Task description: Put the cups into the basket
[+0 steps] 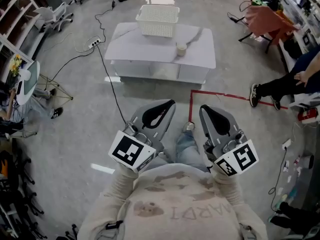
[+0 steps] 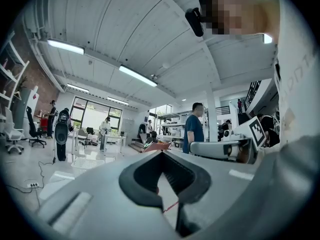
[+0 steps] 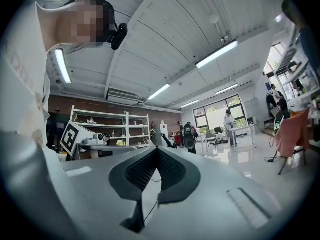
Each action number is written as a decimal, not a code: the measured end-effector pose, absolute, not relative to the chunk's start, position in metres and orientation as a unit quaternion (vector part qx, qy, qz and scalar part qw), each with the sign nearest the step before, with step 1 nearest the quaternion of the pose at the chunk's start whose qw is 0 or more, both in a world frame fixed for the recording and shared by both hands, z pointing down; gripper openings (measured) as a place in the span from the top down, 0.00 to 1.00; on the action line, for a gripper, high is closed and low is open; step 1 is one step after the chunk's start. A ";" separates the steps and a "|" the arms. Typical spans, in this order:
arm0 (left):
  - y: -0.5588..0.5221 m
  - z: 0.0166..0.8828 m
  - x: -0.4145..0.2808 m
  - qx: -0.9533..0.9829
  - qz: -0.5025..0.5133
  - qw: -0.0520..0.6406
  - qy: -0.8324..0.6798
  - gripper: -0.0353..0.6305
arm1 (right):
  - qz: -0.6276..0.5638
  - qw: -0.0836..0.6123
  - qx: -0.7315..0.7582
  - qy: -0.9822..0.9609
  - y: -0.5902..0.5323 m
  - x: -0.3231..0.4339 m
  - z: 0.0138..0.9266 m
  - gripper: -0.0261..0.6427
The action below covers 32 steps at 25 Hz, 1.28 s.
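**Left hand-held gripper** [image 1: 169,104]: held close to the person's chest, well short of the worktop [image 1: 200,59], on its near side. The left gripper view shows the jaws together at the tips [image 2: 161,153]. Only floor shows through the narrow wedge behind them, and nothing is gripped. The marker cube [image 1: 132,151] sits at the near end.

**Right hand-held gripper** [image 1: 204,108]: beside the left one, equally far back from the worktop. In the right gripper view its dark pads meet at the tip [image 3: 156,149], with nothing held. A second marker cube [image 1: 238,159] is at the near end.

**Red tape line** [image 1: 220,95]: on the floor, just on the near side of the worktop's right end. It turns a corner there and runs back toward the person.

**Worktop**: low, white and rectangular, standing on a pale glossy floor.

**Cup** [image 1: 181,49]: one small pale cup, upright on the worktop, right of the middle. It stands apart from the basket, on the basket's near-right side.

**Basket** [image 1: 157,20]: white, with perforated walls, at the worktop's far edge near the centre. No contents can be made out.

**Power strip** [image 1: 95,43]: on the floor off the worktop's far-left corner. Its dark cable trails past the worktop's left end.

**Seated person's leg** [image 1: 277,86]: stretched out on the floor to the right of the worktop.
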<state>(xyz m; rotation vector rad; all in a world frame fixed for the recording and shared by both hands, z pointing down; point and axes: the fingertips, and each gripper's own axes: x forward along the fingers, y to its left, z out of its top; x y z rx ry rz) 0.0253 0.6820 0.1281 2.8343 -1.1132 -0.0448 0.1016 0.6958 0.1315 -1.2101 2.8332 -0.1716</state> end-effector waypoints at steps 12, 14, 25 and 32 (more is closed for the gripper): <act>0.533 0.116 0.081 0.916 -0.018 0.033 -0.398 0.94 | -0.047 0.033 -0.349 0.936 0.540 0.159 0.120 0.92; 0.510 0.114 0.091 0.912 -0.024 0.032 -0.408 0.94 | -0.044 0.032 -0.337 0.940 0.517 0.170 0.118 0.92; 0.415 0.123 0.128 0.902 -0.013 0.038 -0.429 0.94 | -0.066 0.037 -0.312 0.947 0.420 0.204 0.126 0.92; 0.343 0.135 0.122 0.909 -0.006 0.044 -0.414 0.94 | -0.082 0.032 -0.328 0.941 0.353 0.197 0.143 0.92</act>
